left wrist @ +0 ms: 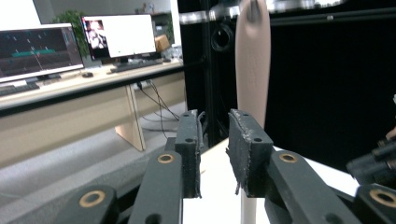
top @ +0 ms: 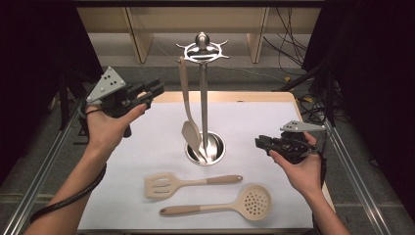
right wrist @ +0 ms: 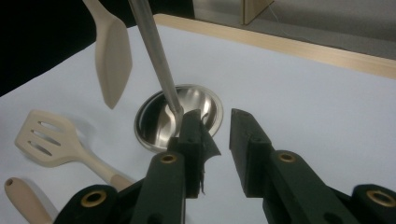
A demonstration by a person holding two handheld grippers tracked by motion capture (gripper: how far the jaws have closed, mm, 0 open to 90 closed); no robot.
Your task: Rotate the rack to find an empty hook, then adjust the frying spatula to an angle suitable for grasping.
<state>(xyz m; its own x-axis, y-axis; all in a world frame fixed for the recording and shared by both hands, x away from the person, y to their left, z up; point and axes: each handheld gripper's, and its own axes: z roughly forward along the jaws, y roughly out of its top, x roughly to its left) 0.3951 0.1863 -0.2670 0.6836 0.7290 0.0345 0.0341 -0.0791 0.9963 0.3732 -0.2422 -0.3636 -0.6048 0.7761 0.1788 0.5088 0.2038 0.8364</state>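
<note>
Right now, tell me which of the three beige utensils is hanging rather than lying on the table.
The solid spatula. It hangs from the metal rack; the slotted turner and the perforated skimmer lie flat on the white table.

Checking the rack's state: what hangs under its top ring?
One beige spatula hangs from the rack, its blade above the steel base. Its hook hole is too small to make out.

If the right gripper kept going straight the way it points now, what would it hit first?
Most likely the utensil stand's round metal base: the right gripper, jaws apart and empty, points at it across bare white table, though depth is uncertain.
</note>
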